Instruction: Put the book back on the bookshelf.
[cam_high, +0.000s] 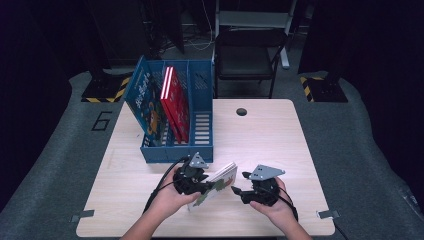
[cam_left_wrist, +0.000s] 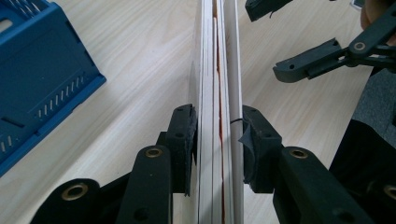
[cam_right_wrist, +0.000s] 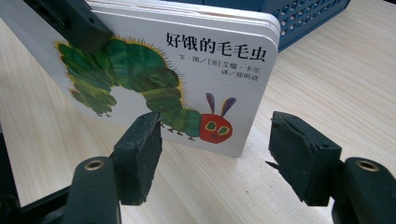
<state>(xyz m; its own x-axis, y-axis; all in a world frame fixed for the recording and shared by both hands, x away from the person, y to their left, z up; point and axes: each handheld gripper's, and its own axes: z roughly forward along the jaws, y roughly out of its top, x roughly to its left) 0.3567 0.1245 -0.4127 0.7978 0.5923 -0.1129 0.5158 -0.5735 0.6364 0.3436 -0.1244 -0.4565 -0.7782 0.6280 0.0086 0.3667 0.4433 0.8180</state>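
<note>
A white board book with a green caterpillar on its cover is lifted on edge just above the table. My left gripper is shut on it; in the left gripper view both pads press the thick pages from either side. My right gripper stands open just right of the book, with nothing between its jaws. In the right gripper view, its gripper faces the cover from close by. The right gripper's fingers appear beyond the book in the left gripper view.
A blue slotted file rack stands behind the hands with a blue book and a red book leaning in it. The rack's corner lies left of the held book. A black chair stands beyond the table.
</note>
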